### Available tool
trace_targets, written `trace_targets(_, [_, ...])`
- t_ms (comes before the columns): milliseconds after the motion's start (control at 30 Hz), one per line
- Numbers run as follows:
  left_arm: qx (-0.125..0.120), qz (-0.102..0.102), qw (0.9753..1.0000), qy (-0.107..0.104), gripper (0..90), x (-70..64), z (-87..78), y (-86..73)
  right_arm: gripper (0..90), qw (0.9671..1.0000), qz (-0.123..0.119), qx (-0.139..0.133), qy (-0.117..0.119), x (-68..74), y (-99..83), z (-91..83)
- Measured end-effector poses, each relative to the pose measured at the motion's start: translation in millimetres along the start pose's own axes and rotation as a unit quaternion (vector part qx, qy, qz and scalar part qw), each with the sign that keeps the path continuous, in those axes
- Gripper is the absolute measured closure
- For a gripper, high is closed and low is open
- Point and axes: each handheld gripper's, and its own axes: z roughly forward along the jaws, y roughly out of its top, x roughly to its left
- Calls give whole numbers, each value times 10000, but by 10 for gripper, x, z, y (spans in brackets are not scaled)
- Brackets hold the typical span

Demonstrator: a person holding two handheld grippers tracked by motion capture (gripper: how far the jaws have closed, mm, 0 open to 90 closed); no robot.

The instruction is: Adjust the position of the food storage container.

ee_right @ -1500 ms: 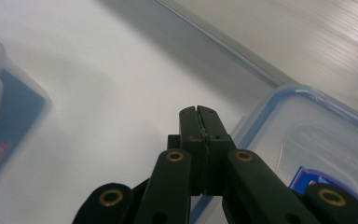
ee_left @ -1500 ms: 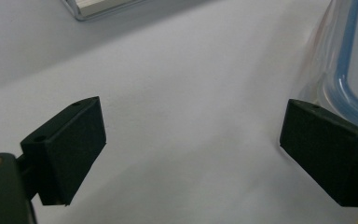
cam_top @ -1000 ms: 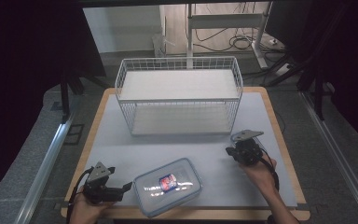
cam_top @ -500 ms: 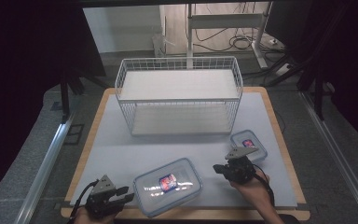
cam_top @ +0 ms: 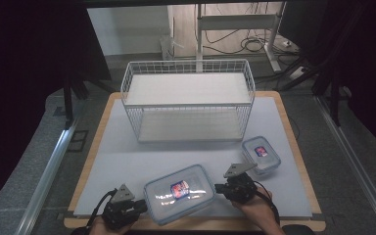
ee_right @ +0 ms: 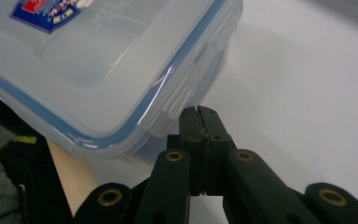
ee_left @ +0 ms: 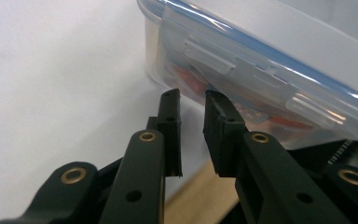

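The left gripper [cam_top: 138, 207] is sitting at the near left corner of the mat [cam_top: 107, 161], its tips at the left end of the big box [cam_top: 178, 192]. In the left gripper view its jaws are standing a little apart with nothing between them, the tips [ee_left: 192, 101] just under the side latch [ee_left: 214, 63] of the box [ee_left: 279, 56]. To do this well, that gripper should be sliding its tips under the latch flap or against the wall squarely, not skating along the slippery plastic.

The box is lying near the front edge of the mat, turned slightly askew, lid [ee_right: 98, 60] on and label up. Since both grippers are bracketing it, pressure should be coming in evenly from both ends, or the box will be pivoting.

The right gripper [cam_top: 220, 188] is at the box's right end. In the right gripper view its jaws are pressed together on nothing, the tip [ee_right: 199, 112] touching or nearly touching the end latch [ee_right: 177, 100]. Closed jaws are working as a pusher here; to lift, they would need opening first.

Farther right, a small box [cam_top: 260, 154] is resting apart, and the wire rack [cam_top: 188, 100] is standing behind.
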Motion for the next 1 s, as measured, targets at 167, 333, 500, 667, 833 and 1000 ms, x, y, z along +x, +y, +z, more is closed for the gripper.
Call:
trace_targets(167, [-30,-105,9999,9,777,91,103,125,899,9998,190,-41,-6,-55,-20,-32])
trace_targets(333, [-120,-239,9996,-33,800,201,197,248,899,9996,224,-66,-138,-87,-23,-56])
trace_targets(500, [-62,-243,9997,41,826,245,309,415,900,9992,299,-86,-246,-128,-29,-82])
trace_targets(667, [-51,-252,9996,109,849,273,430,578,900,9983,395,-117,-419,-179,-40,-108])
trace_targets(833, [-46,-270,9995,154,871,284,531,716,900,9971,488,-140,-566,-239,-39,-133])
trace_targets(1000, [-58,-525,9986,35,819,361,553,797,900,9962,605,-154,-606,-318,-26,-140])
